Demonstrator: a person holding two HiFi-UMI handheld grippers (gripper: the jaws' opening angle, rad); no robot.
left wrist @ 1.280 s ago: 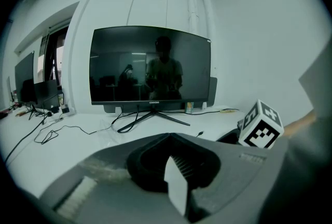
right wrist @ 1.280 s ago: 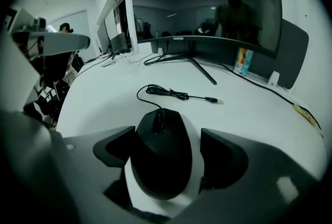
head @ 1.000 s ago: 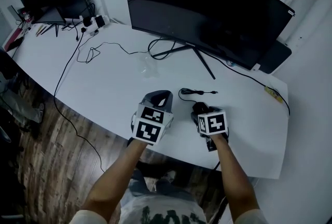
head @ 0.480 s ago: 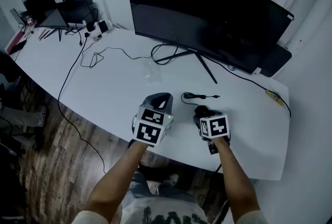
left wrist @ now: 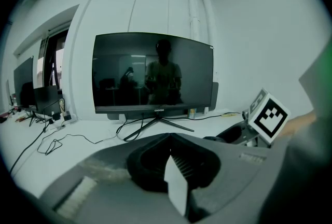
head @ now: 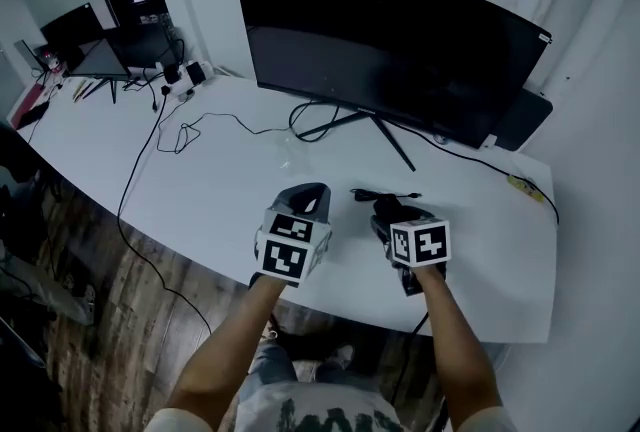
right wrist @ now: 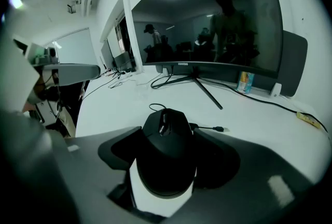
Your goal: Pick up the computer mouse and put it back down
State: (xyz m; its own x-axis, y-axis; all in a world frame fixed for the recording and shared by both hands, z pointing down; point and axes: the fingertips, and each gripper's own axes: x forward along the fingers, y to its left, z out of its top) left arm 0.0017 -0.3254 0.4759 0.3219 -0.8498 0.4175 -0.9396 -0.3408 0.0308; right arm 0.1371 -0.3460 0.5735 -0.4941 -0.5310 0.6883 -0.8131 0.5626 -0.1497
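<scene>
the right gripper (head: 388,216) has just been closing its jaws and clamps the black computer mouse (right wrist: 167,151) by its sides, over the white desk (head: 220,185) before the curved monitor (head: 390,40). the left gripper (left wrist: 169,137) has its jaws together with nothing between them.

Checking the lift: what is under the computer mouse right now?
The right gripper holds the computer mouse; its jaws have just been closing. A white gripper part shows under the mouse's rear. Its underside and the desk below it are covered.

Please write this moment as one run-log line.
right gripper: jaws just closed, gripping mouse | left gripper: shut, empty
</scene>
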